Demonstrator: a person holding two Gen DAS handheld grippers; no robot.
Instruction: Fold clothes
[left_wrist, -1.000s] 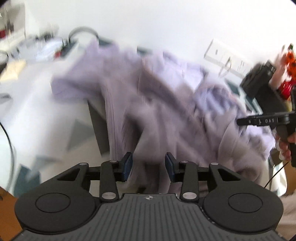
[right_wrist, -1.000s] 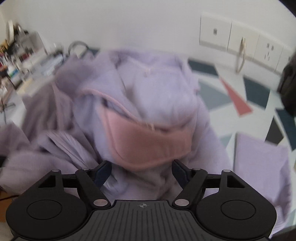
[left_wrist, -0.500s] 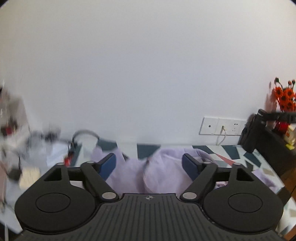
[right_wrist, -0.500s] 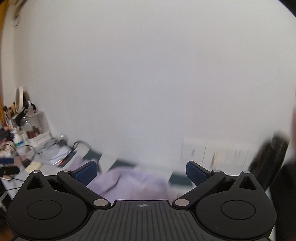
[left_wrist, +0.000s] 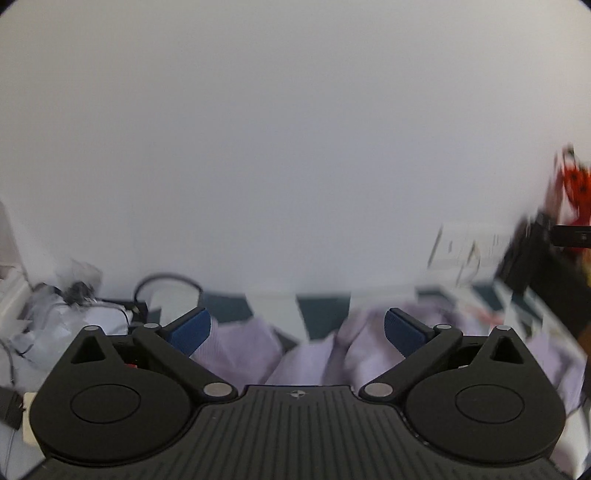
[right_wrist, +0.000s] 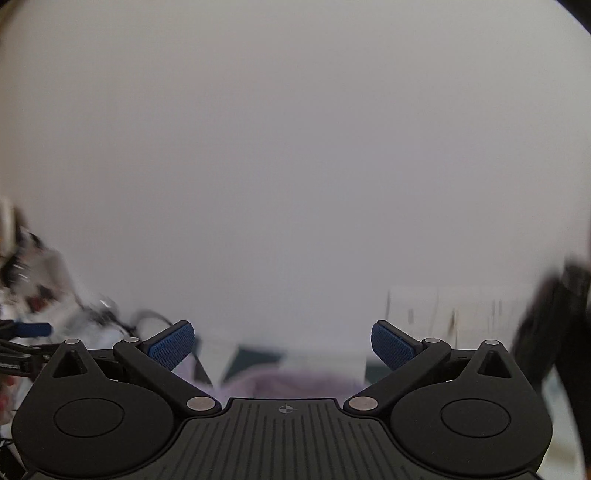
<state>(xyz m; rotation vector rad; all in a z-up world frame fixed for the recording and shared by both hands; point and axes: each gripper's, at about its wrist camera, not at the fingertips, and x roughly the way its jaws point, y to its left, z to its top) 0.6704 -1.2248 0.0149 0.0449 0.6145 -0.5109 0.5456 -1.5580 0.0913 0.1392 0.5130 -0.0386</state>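
Nearest in the left wrist view, the black left gripper (left_wrist: 297, 330) has its blue-padded jaws spread wide apart, with nothing between them. Just beyond and below its fingers lies the crumpled pale lilac garment (left_wrist: 310, 358), heaped in soft folds on a white tabletop with dark teal geometric patches (left_wrist: 321, 314). To the left of the cloth sits a blurred clutter of white wrappings and a looped dark cable (left_wrist: 166, 282). Farther right, a white wall socket panel (left_wrist: 465, 247) shows smeared by motion, with a black object (left_wrist: 532, 258) and orange-red flowers (left_wrist: 574, 184) at the edge. A plain white wall (left_wrist: 295, 147) fills the rest.

In the right wrist view, the black right gripper (right_wrist: 282, 345) likewise holds its blue pads far apart and empty. The lilac garment (right_wrist: 295, 384) shows only as a low strip just past its body, below the pads.
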